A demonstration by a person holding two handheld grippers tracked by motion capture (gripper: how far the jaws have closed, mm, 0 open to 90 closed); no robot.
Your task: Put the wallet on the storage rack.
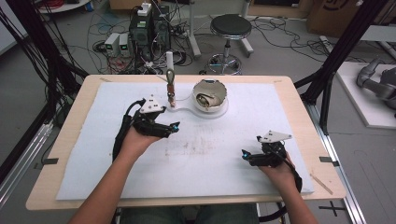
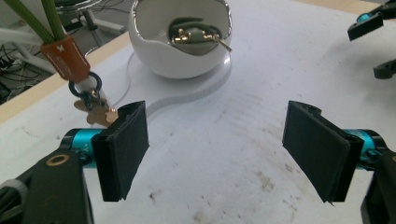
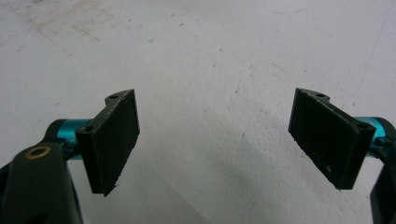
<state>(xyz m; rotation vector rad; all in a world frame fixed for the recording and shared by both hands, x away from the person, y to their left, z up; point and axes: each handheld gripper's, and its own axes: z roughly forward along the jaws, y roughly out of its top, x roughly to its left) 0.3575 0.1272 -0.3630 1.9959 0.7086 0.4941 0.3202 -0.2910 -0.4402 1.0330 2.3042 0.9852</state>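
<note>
The left gripper (image 1: pixel 173 127) nears the white bowl (image 1: pixel 210 96) at the table's far middle, jaws wide and empty – probably reaching for the trinket inside; right gripper (image 1: pixel 244 154) rests released.

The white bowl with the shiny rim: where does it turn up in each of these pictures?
High view: the white bowl sits at the far middle of the white mat, right of the stand with the orange tag.
Left gripper view: top centre, beyond the open jaws.
Right gripper view: not in it.
Shared landmark: the orange tag, left of the bowl.
</note>
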